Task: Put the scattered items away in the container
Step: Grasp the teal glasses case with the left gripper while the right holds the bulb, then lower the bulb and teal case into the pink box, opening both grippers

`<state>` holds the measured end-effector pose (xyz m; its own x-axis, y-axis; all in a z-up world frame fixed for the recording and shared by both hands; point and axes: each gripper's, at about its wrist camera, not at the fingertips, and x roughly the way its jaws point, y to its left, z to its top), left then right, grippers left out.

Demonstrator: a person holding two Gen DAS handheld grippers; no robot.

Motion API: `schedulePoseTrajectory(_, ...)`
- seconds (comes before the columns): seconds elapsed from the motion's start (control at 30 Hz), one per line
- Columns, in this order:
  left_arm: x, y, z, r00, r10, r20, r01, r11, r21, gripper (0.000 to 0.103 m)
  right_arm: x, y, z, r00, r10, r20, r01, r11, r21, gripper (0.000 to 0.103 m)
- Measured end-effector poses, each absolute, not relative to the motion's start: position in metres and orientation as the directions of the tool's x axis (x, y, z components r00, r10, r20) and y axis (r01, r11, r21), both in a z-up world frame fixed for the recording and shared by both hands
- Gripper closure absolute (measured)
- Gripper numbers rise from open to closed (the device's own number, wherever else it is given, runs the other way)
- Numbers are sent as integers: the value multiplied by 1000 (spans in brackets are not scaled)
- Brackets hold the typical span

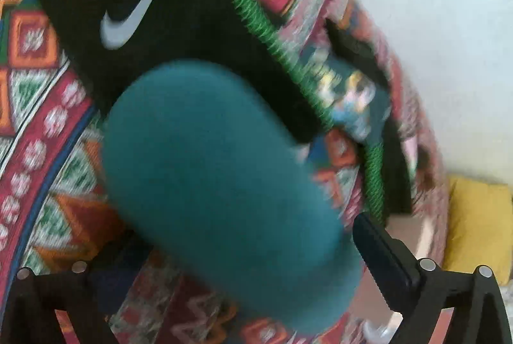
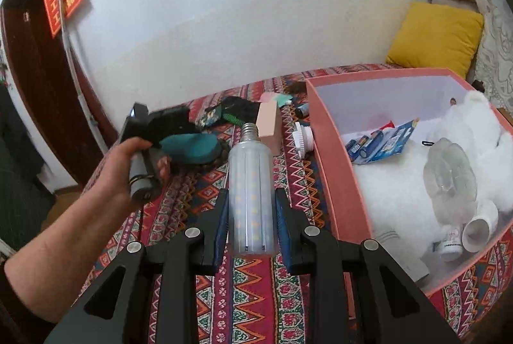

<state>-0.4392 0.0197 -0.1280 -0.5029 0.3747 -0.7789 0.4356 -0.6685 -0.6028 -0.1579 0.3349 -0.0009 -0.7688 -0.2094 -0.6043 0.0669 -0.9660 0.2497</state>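
Two items are in the fingers at this moment. The right gripper (image 2: 251,225) is closed on a corn-style LED bulb (image 2: 251,186), which it holds by the sides with the screw base pointing away, above the patterned bed cover (image 2: 256,296). The pink container (image 2: 336,170) stands just to the right, near the bed's right edge, and already holds a white plush toy (image 2: 400,183), a pack of batteries (image 2: 378,143), a clear plastic piece and small white bottles.

The left gripper (image 1: 231,247), held by the person's hand (image 2: 121,170), grips a teal oval case (image 1: 221,190) near the left edge of the bed; this view is blurred. A black cloth with a white logo (image 1: 128,10) lies beyond it, and a pink box (image 2: 269,125) and a white round part (image 2: 303,137) lie on the cover near the container's far left corner.

Possible trouble: the bulb's plastic is smooth, so it may slip or tilt if swung fast, and it could hit the container wall. The clear piece inside may be struck if the bulb drops from high.
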Motion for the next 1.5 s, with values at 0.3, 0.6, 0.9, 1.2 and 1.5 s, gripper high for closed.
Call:
schedulePoseTrajectory(0.3,-390,29,-86,-573,484,-661,214,-690,-691,62,-153,334,3,-790,-211,-576,77,-965,249,74)
schedulePoseTrajectory(0.6,-281,34,-19,-627,496,-601,-8,-775,-632,63,-131,334,24,-837,-204,-508,81,-964,254,74)
schedulePoseTrajectory(0.9,-202,90,84,-678,558,-479,-292,-802,-521,63,-80,395,93,-942,-50,-331,-49,-958,283,74)
schedulePoseTrajectory(1.2,-223,247,125,-568,665,-484,-494,-747,-445,63,-79,495,147,-960,119,-255,-214,-897,387,74)
schedulePoseTrajectory(1.5,-266,331,100,-647,513,-564,-493,-846,-204,36,-138,539,104,-926,84,-368,-243,-879,410,21)
